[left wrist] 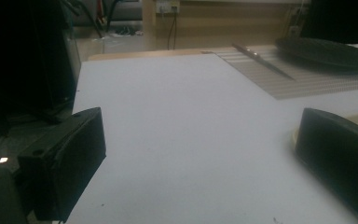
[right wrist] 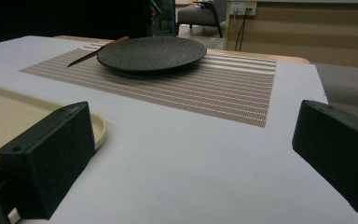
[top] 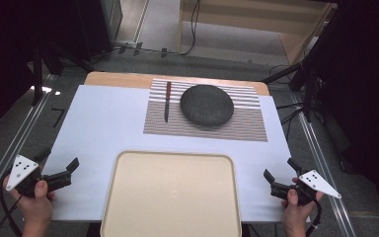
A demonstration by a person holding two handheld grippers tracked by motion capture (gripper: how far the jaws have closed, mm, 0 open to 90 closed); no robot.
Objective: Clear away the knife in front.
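White sheeting covers the counter [top: 108,123], and a striped mat [top: 246,123] is laid at its far edge, with a dark plate [top: 207,104] set on it and a knife [top: 167,101] placed just beside the plate. A beige tray [top: 170,197] is set at the near edge. The left tongs [top: 58,167] and right tongs [top: 279,168] are held released and empty over the near corners, well apart from plate and knife.

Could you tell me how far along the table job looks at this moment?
It looks barely begun. The plate and knife lie on the striped mat, and the tray in front is bare. Nothing is in hand: the left gripper and right gripper rest at the near corners, jaws open and holding nothing. If plate and knife are meant for the tray, both moves are left.
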